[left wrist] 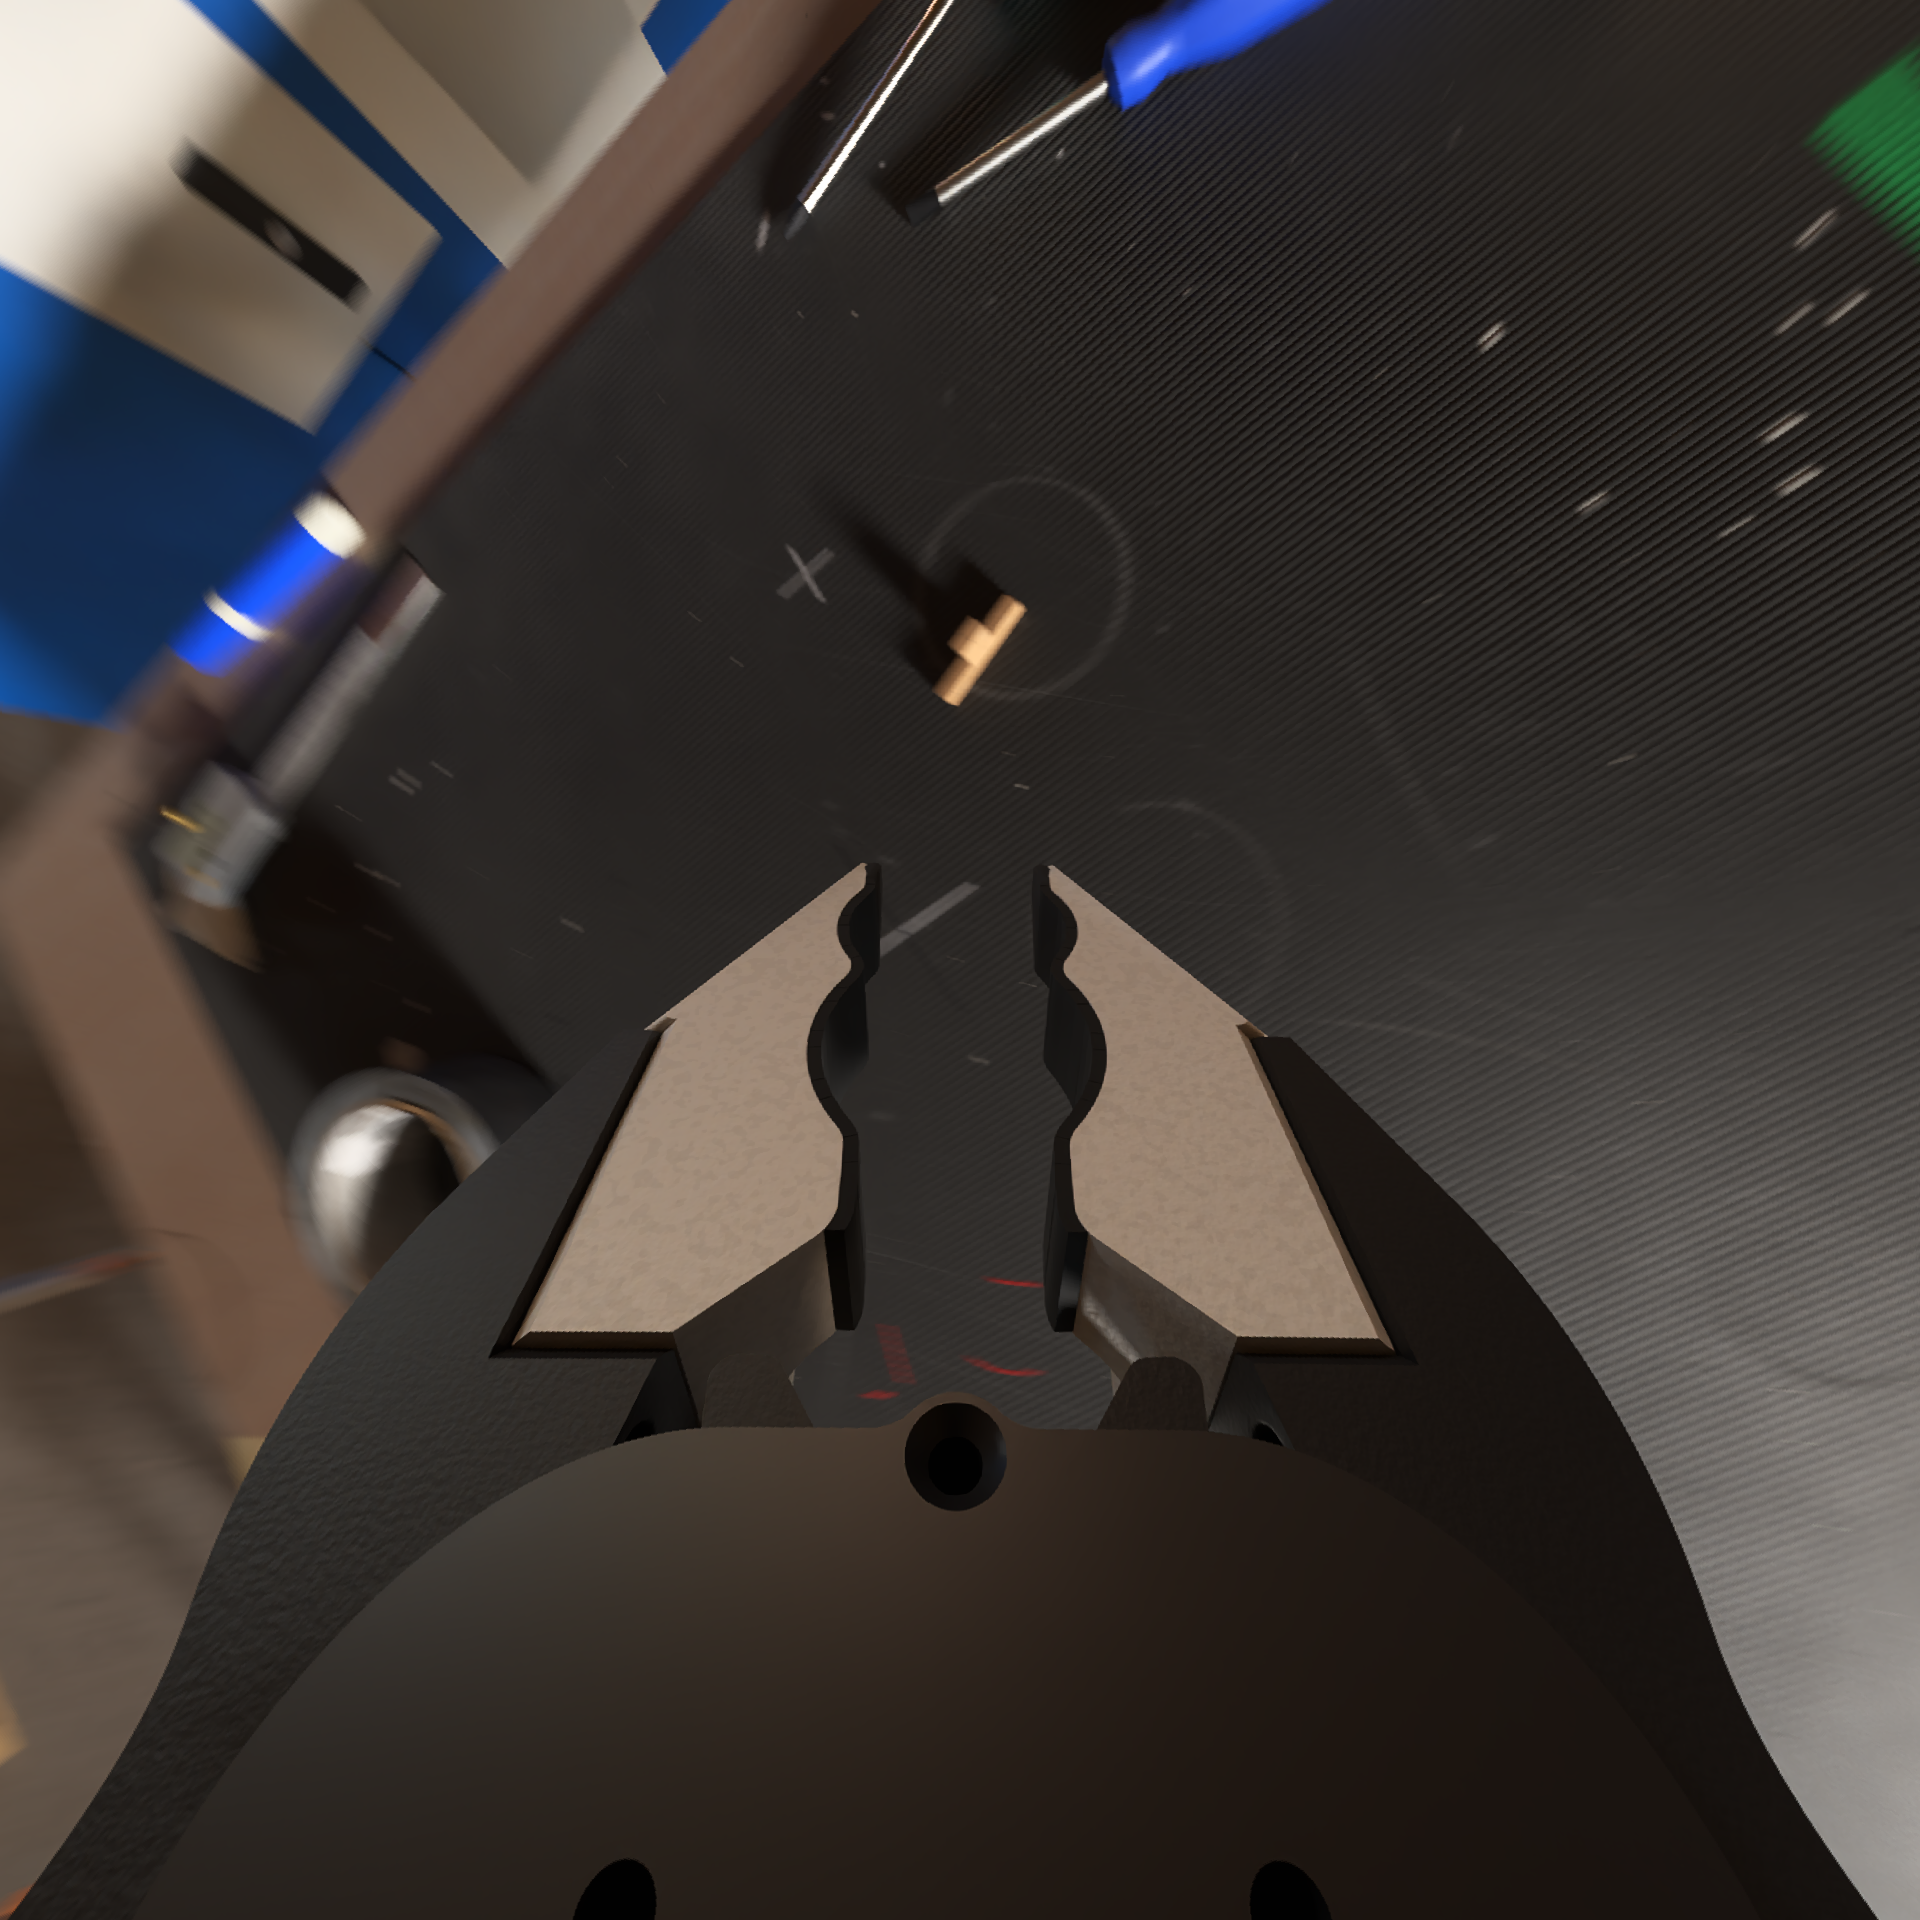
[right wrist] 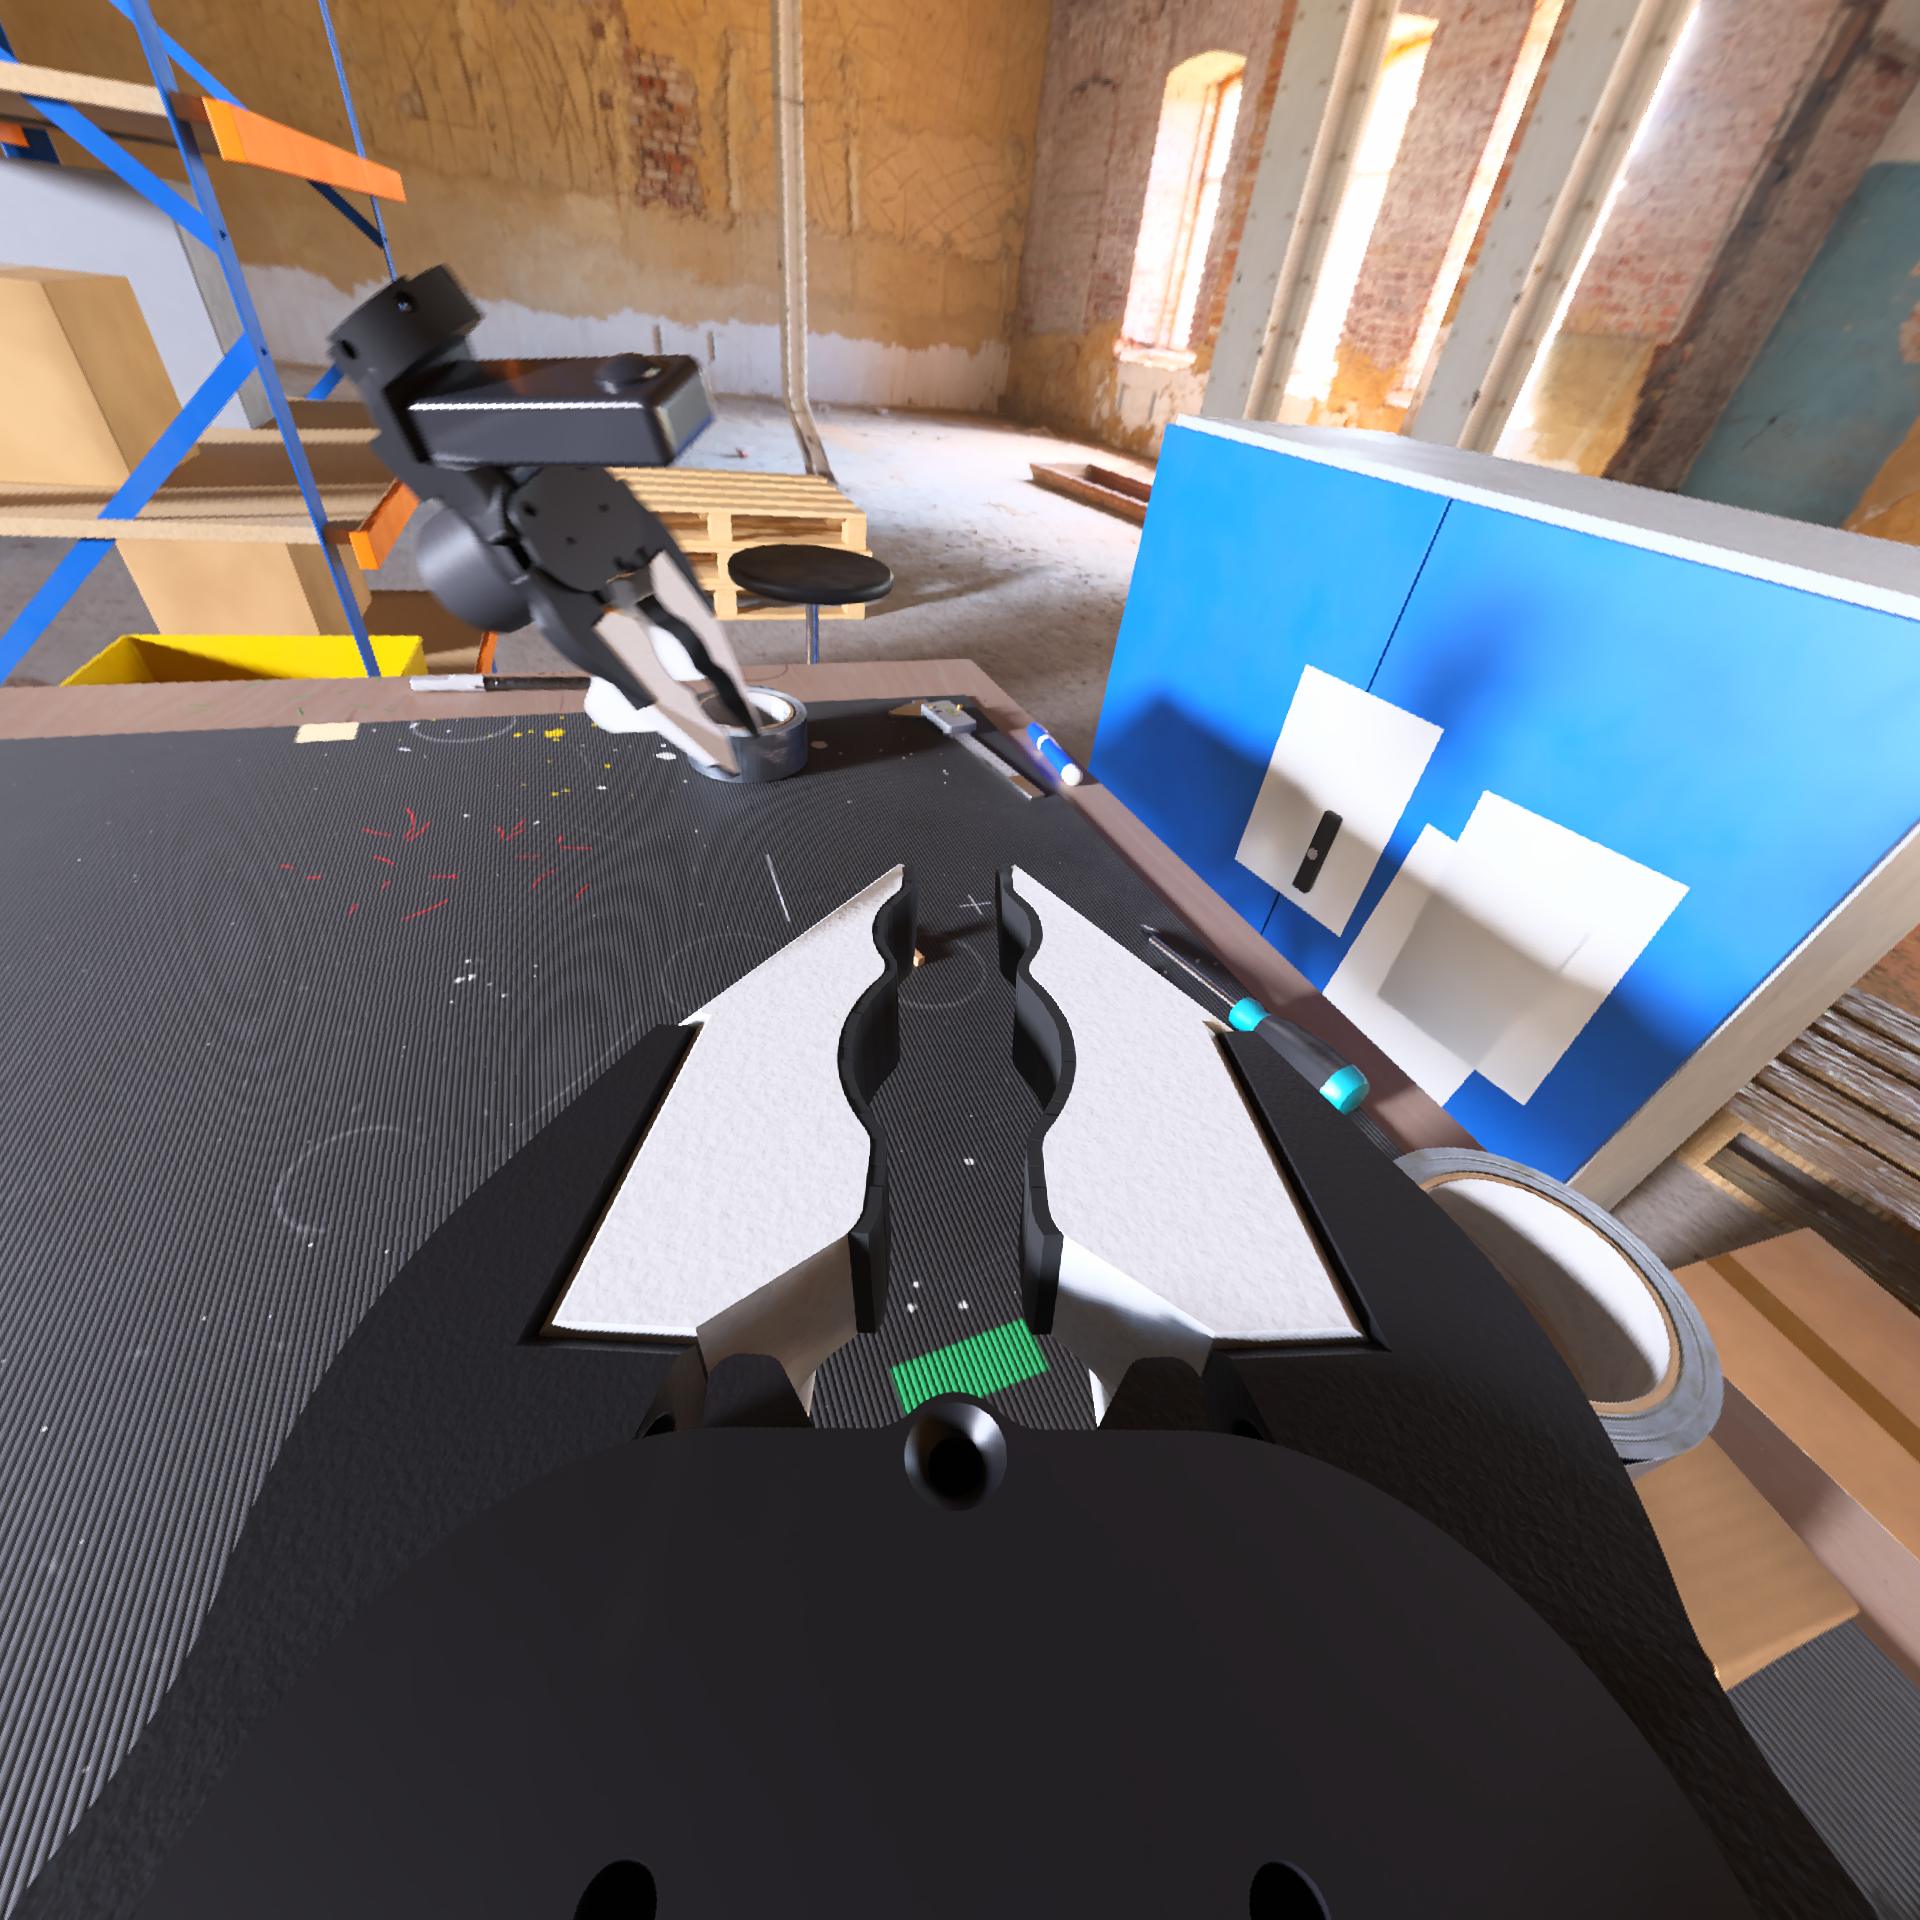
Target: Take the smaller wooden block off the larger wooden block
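On the black mat [left wrist: 1351,727], a small tan wooden block [left wrist: 969,637] lies crosswise on a longer tan wooden block [left wrist: 987,649], inside a faint chalk circle. My left gripper [left wrist: 956,883] is open and empty, and the blocks lie ahead of its tips and well apart from them. My right gripper [right wrist: 954,888] is open and empty low over the mat. In the right wrist view only a tan corner of the blocks [right wrist: 918,956] shows past the inner edge of one finger. The left gripper also shows in the right wrist view [right wrist: 732,743], tilted down at the far side.
A blue-handled screwdriver [left wrist: 1164,57] and a thin tool [left wrist: 862,125] lie beyond the blocks. A teal-handled screwdriver [right wrist: 1288,1039], a blue marker [right wrist: 1055,753], a grey tape roll [right wrist: 774,743] and a larger tape roll [right wrist: 1558,1299] line the mat's edges. A blue cabinet [right wrist: 1455,623] stands beside the table.
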Action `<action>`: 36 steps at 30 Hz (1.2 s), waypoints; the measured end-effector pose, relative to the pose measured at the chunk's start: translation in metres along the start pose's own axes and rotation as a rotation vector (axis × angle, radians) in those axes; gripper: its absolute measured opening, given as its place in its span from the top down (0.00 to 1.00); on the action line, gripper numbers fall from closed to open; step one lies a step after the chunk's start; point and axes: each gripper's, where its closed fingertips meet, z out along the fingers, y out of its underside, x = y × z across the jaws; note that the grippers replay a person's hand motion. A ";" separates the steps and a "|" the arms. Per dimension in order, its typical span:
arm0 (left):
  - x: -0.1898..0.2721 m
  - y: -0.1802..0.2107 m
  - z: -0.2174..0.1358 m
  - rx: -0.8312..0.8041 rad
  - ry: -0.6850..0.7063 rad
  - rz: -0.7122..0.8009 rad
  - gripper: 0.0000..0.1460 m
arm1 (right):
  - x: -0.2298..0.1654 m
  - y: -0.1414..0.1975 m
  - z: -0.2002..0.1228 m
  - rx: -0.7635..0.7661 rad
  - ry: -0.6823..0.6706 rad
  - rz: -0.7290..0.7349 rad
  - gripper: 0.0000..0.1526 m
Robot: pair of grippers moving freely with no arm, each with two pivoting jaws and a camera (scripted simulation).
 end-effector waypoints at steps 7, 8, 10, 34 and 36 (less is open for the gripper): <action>-0.014 -0.025 0.073 -0.256 0.067 0.544 0.89 | -0.001 0.007 0.007 -0.029 -0.009 -0.006 0.90; -0.010 -0.024 0.085 -0.270 0.112 0.562 0.89 | -0.001 0.009 0.007 -0.031 -0.009 -0.003 0.90; -0.008 -0.020 0.108 -0.309 0.167 0.609 0.88 | 0.001 0.011 0.008 -0.034 -0.010 0.005 0.90; 0.002 0.001 0.163 -0.302 0.432 0.564 0.96 | 0.001 0.027 0.018 -0.038 -0.061 0.075 0.90; -0.001 0.001 0.160 -0.296 0.391 0.567 0.96 | 0.002 0.024 0.017 -0.029 -0.060 0.075 0.90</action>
